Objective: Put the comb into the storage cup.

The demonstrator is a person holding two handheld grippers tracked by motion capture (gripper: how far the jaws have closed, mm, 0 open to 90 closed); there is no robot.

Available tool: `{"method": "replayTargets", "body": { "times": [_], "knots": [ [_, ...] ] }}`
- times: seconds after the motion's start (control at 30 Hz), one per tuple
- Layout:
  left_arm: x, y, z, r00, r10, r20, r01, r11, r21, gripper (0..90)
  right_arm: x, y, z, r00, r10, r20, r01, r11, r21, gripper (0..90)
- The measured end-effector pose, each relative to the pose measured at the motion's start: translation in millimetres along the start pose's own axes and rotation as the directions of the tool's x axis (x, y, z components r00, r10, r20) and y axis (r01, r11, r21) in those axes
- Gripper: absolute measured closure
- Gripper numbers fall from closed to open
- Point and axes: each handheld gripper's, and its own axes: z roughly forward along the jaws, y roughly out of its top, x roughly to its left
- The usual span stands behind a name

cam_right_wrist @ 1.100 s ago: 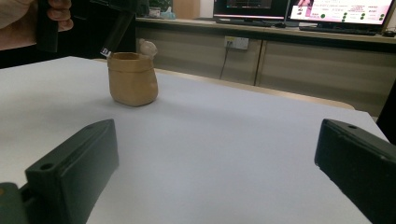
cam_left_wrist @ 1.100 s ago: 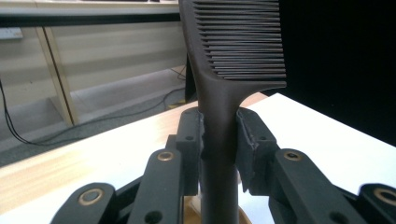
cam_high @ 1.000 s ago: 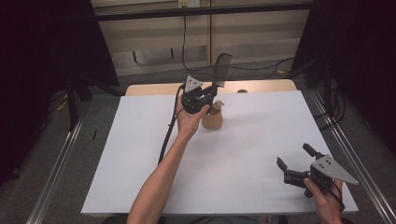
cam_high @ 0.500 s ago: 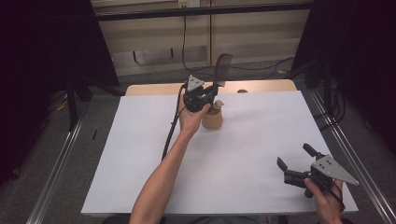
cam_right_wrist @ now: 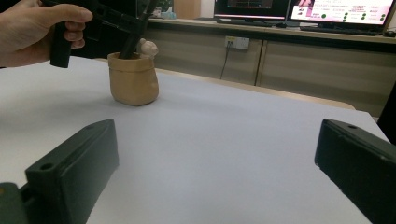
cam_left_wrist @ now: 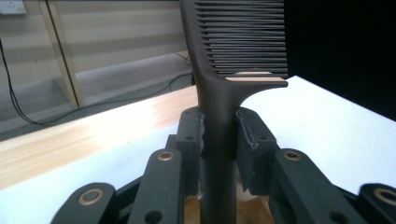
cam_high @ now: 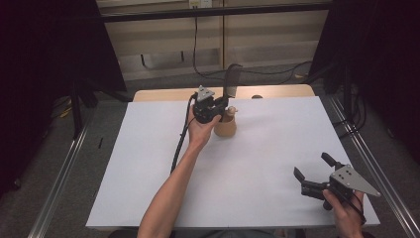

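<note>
Near the far edge of the table (cam_high: pixel 148 148), a little left of its middle, the left gripper (cam_high: pixel 218 110) is held in the person's left hand (cam_high: pixel 200 130), whose forearm reaches up from the near edge. Its fingers (cam_left_wrist: pixel 189 140) are clenched on the handle of a black comb (cam_left_wrist: pixel 219 93), one pad pressing on each side of the handle. The comb stands upright, its teeth at the top and pointing to the right in the left gripper view, and rises above the gripper in the high view. Its lower end goes down into a small tan pot (cam_high: pixel 225 126) that stands on the white table cover, just to the right of the hand. In the right gripper view a pale, rounded thing (cam_right_wrist: pixel 148 47) shows at the pot's rim beside the comb handle; what it is cannot be told. Well apart, by the near right corner of the table, the right gripper (cam_high: pixel 317 172) is held low in the person's right hand (cam_high: pixel 344 210). Its fingers (cam_right_wrist: pixel 74 168) are released and stand wide, with only bare table between them.
</note>
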Motion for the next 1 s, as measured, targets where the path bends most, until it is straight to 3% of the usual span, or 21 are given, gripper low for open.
{"method": "replayTargets", "body": {
  "times": [0.1,0.37,0.67,1.0],
  "knots": [
    [1.9,-1.8,-0.9,0.9999,-0.014,0.008,0.014,0.9999,-0.001,72.7,0.5,0.1,-0.2,1.0,-0.002,-0.002,0.002,1.0,0.0,0.0],
    [1.9,-3.2,-3.2,0.9998,0.014,0.014,-0.014,0.9998,0.014,72.6,0.5,0.1,-0.2,1.0,-0.002,-0.002,0.002,1.0,0.0,0.0],
    [5.0,-8.8,-2.0,0.9996,-0.017,0.023,0.017,0.9993,0.033,72.6,0.5,0.0,-0.4,1.0,-0.003,0.0,0.003,1.0,0.0,0.0],
    [6.1,-13.7,-1.6,0.9999,-0.011,-0.002,0.011,0.9983,0.057,72.6,0.2,-0.1,0.0,1.0,0.0,-0.003,0.0,1.0,0.0,0.0]
  ]
}}
